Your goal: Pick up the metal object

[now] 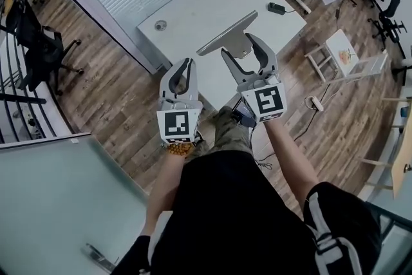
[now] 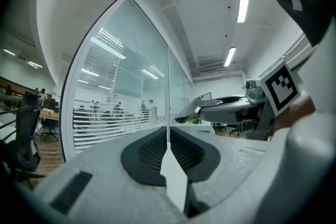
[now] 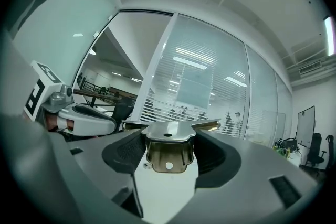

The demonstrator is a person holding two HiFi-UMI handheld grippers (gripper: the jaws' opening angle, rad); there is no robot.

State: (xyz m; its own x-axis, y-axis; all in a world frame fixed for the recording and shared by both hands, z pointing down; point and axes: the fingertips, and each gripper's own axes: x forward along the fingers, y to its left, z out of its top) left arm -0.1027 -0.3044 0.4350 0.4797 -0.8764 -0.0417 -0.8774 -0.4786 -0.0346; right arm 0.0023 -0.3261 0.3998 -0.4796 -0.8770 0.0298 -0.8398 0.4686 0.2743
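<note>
Right gripper [image 3: 167, 157]: jaws clamped on the metal object [image 3: 168, 136], a bent sheet bracket with holes. It sits pinched between both pads, its flat flange past the tips. Left gripper [image 2: 169, 139]: jaws pressed together, nothing in them, just beside the right gripper on its left. White table [image 1: 193, 9] ahead of both tips. Small black device [image 1: 277, 8] on the table's far right edge.

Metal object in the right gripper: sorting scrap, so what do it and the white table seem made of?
Metal object: probably stamped sheet steel, bare and shiny, judging by reflections and bent flanges. Table: smooth matte white, perhaps laminate.
</note>
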